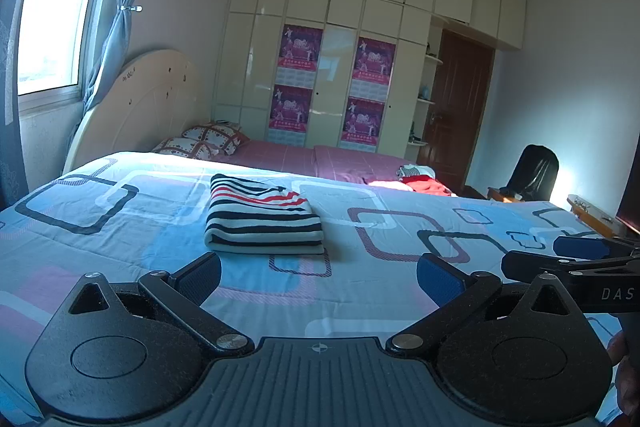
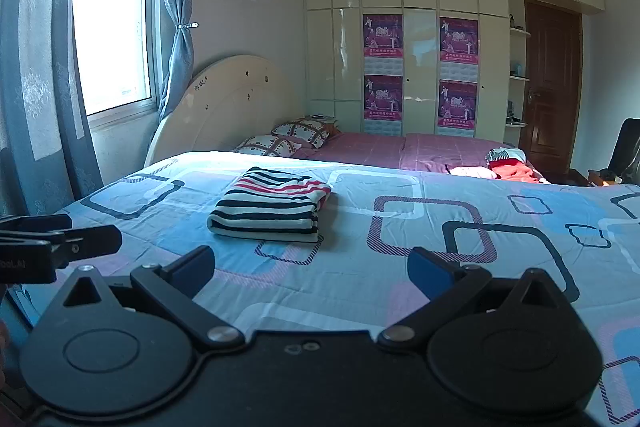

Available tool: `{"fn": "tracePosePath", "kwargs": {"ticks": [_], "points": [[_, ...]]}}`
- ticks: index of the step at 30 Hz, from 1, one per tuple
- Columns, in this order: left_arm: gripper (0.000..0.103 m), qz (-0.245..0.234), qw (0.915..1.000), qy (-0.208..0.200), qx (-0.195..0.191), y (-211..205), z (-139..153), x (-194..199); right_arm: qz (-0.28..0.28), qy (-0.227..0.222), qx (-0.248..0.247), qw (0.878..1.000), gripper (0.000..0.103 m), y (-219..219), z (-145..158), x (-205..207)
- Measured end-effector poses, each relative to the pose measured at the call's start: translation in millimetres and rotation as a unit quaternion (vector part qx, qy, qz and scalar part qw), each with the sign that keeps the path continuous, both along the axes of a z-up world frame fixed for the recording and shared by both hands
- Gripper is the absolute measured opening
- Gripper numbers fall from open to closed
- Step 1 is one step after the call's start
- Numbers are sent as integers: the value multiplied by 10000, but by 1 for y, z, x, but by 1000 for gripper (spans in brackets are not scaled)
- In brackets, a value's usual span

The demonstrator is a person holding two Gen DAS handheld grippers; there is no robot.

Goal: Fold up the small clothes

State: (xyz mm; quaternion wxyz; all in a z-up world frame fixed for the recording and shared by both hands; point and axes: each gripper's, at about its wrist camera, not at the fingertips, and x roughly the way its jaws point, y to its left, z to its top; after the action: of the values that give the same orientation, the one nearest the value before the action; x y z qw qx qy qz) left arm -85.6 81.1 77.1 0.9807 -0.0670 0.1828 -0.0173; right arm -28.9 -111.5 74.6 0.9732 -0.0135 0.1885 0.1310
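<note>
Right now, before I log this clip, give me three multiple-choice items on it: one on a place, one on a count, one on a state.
1. Where does the striped garment lie?
A. on the blue patterned quilt
B. on the black chair
C. on the pillows

2. How many purple posters hang on the wardrobe?
A. two
B. four
C. six

3. In what state are the left claw and right claw?
A. both shut on cloth
B. one open, one shut
C. both open, holding nothing

Answers:
1 A: the garment sits folded flat on the quilt, clear of both claws.
2 B: two columns of two show on the doors.
3 C: each wrist view shows its blue pads wide apart with only quilt between them.
</note>
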Motion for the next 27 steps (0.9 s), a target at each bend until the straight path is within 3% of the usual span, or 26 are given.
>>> {"fn": "tracePosePath", "kwargs": {"ticks": [27], "points": [[103,-87,9999,32,47,0,0,9,-84,-5,24,10000,102,-3,-5,1]]}}
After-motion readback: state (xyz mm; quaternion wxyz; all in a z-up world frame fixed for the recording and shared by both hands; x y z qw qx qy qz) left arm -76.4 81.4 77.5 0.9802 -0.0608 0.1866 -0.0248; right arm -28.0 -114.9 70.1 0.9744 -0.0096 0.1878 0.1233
